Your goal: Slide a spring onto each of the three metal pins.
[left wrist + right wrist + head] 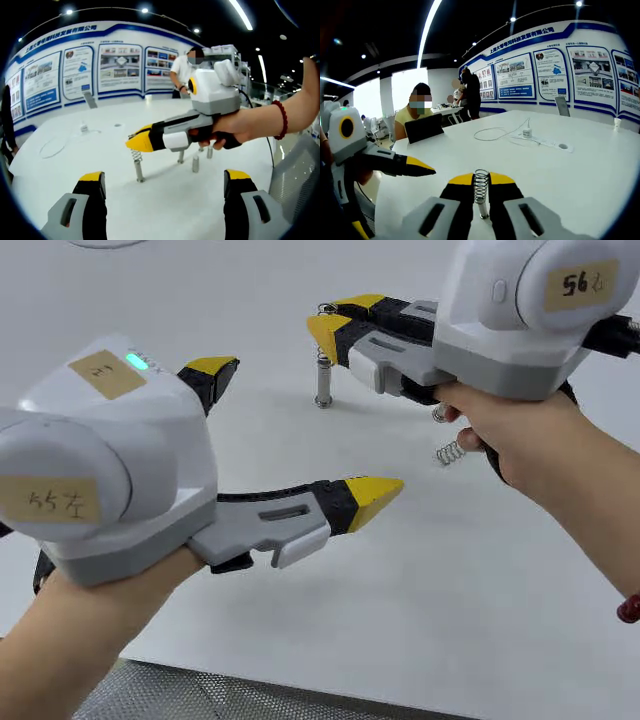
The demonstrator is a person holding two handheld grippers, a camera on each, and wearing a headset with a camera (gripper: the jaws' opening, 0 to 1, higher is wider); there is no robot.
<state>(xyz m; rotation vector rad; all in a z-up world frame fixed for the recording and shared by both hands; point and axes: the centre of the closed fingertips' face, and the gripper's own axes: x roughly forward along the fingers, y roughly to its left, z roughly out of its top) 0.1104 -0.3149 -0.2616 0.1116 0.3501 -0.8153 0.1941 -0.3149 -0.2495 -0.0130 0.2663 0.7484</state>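
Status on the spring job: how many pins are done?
None finished. In hand: right gripper shut on a spring atop the first pin. To do: the other pins look bare, a loose spring lies on the table, left gripper open.

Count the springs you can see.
2. One spring sits on a pin, held in the right gripper; one lies loose on the table. The hand may hide others.

Loose spring (449,453) partly behind right hand (530,440)
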